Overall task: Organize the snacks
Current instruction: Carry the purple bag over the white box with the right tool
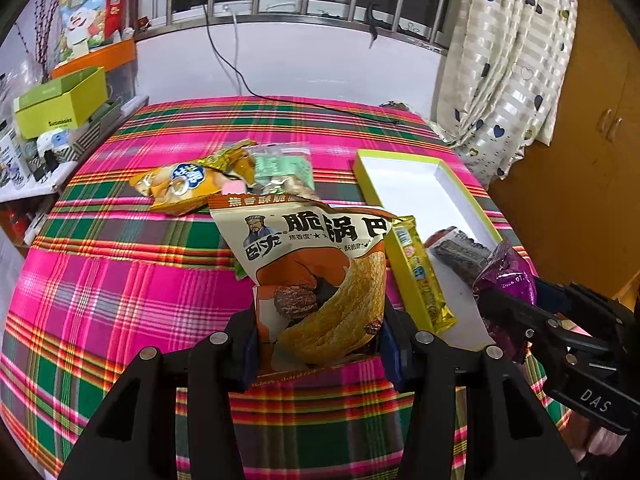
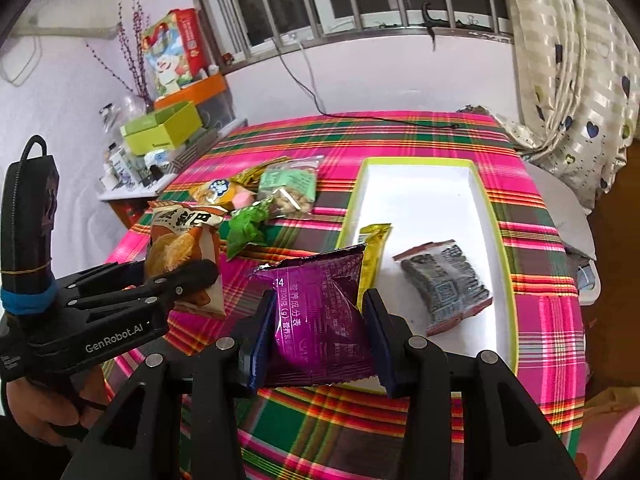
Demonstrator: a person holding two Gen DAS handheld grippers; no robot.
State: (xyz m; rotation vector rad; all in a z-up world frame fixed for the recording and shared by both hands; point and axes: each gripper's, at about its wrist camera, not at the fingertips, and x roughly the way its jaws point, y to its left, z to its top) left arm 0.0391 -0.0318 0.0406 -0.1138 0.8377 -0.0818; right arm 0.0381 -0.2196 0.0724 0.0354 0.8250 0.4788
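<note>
Left gripper clamped on a rice-crust snack bag above the plaid tablecloth, right gripper pinching a purple packet at the tray's near edge, green packet plain only in the right view, mostly hidden behind the bag in the left.

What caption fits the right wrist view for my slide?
Right tool holds a purple snack packet beside the white tray.

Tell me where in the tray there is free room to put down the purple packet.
The far half of the tray is bare, beyond the yellow stick and dark packet. Its near half is crowded. The right gripper holds the purple packet.
</note>
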